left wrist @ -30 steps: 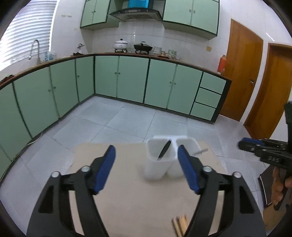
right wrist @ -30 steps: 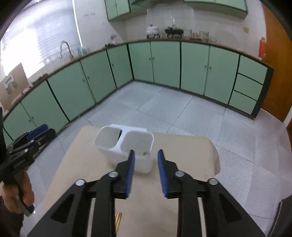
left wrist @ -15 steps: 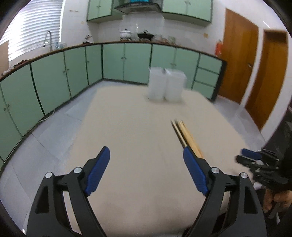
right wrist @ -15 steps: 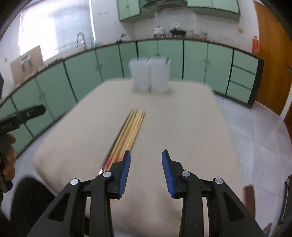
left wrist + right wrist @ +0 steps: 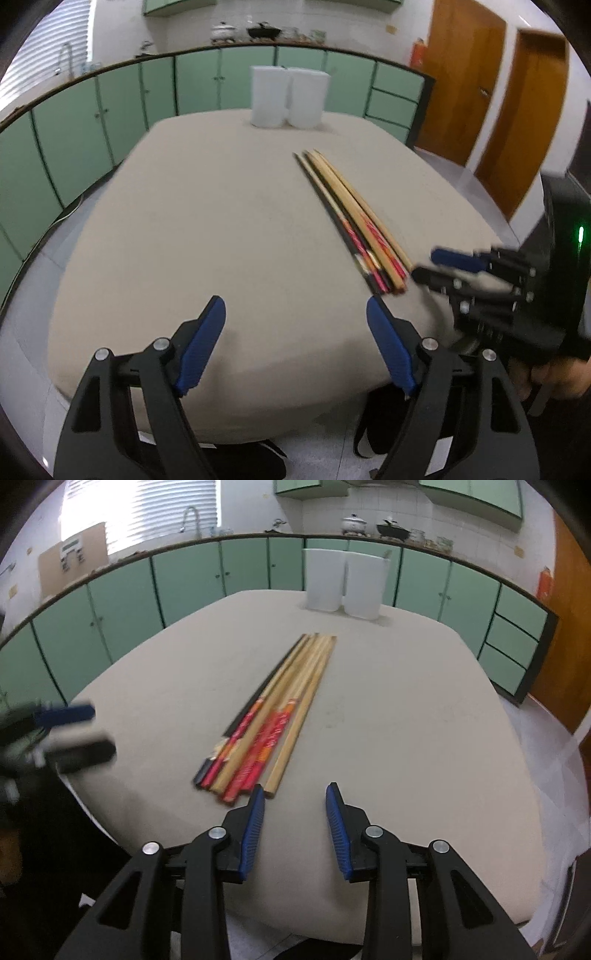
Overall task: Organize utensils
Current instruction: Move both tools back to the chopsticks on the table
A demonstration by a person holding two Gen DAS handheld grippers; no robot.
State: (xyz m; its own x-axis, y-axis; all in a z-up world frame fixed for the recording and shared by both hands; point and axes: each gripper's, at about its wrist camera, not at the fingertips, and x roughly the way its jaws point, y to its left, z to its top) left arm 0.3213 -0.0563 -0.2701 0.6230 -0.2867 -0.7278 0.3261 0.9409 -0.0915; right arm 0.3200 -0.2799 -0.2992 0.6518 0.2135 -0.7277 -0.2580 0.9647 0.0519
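Left gripper point(image 5: 295, 325): jaws spread wide and closing a little, nothing between them, only bare cloth under the gap.
Right gripper point(image 5: 294, 805): jaws parted to a moderate gap and empty; its left finger sits just beside the near ends of the bundle.
Chopsticks point(image 5: 275, 716): a bundle lying flat side by side on the table, mixed plain wood, dark and red-patterned, near ends close to the table's front edge.
Utensil holder point(image 5: 343, 583): white, two compartments, upright at the far side; something thin seems to poke from the right one, too small to tell.
Table point(image 5: 207, 229): covered in beige cloth.
Cabinets point(image 5: 184, 576): green, curving behind.
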